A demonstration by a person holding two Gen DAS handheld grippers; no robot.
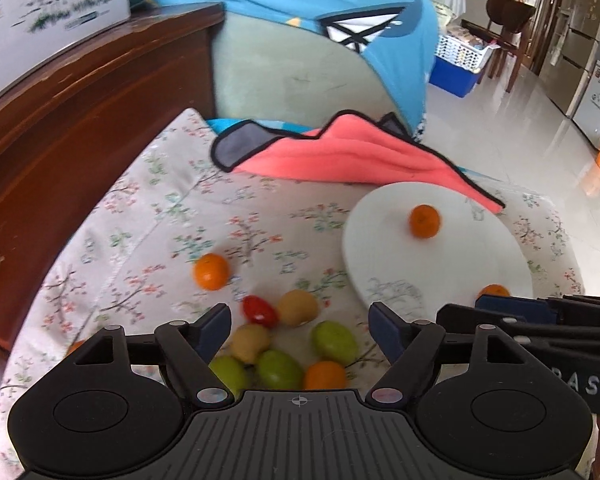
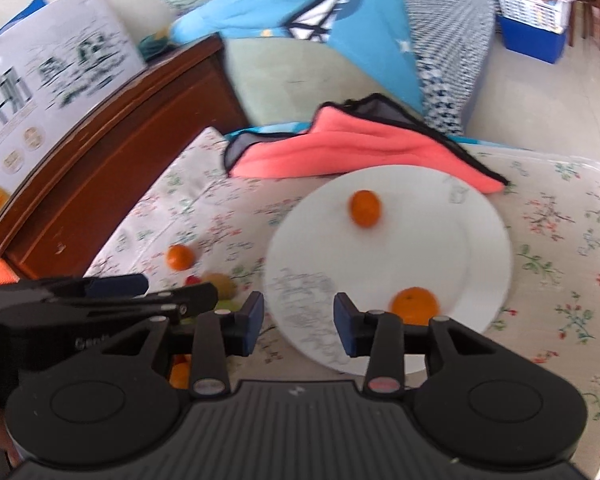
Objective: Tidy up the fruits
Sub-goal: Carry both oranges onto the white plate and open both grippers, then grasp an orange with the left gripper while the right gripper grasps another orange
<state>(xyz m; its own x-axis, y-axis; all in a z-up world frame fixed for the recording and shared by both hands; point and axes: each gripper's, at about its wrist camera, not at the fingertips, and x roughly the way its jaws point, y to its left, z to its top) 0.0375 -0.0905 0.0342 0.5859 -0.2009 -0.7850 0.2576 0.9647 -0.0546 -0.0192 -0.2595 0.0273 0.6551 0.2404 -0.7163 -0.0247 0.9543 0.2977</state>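
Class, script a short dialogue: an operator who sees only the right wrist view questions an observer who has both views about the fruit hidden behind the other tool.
Operator: The left tool blocks my view of the cloth. How many green fruits are behind it?
Observer: Three green fruits lie clustered just beyond its fingers.
Operator: Is that tool gripping any of them?
Observer: No, its jaws stand wide apart and the pads touch nothing.
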